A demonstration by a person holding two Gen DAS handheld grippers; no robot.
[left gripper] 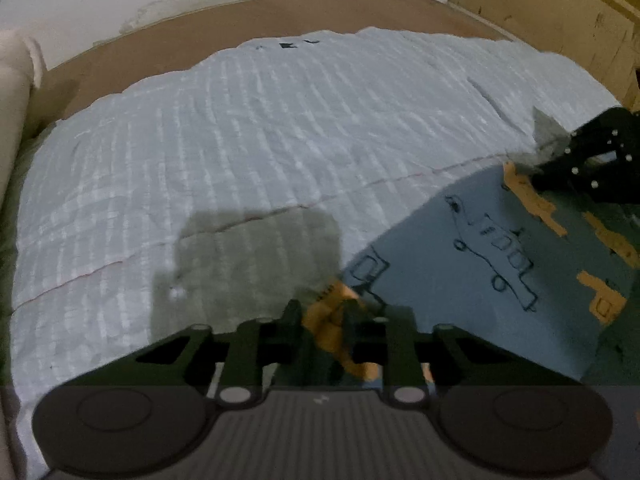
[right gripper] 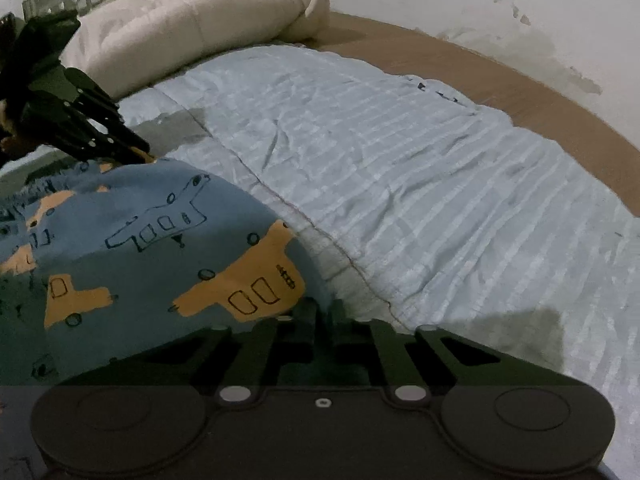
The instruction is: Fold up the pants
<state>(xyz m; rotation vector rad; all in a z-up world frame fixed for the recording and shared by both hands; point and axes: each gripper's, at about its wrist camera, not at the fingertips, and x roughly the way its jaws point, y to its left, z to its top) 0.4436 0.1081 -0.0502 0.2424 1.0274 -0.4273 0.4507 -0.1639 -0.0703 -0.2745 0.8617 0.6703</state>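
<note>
A pale blue ribbed blanket (left gripper: 280,140) fills the middle of the frame over a brown bed (left gripper: 168,44). A cream rolled quilt (right gripper: 192,20) sits upper left, against a stained white wall (right gripper: 500,8).

Dim, bluish light in both views; soft motion blur throughout; fisheye bends the edges, corners black; blocky gripper shadows fall on the bedspread (left gripper: 256,248)

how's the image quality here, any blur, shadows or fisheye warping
Left wrist view: dim, soft, slightly motion-blurred; the left gripper throws a blocky shadow on the bedspread; the far edge bows. Right wrist view: pants print sharper; right gripper shadow lower right; same barrel curve, dark vignette corners.
</note>
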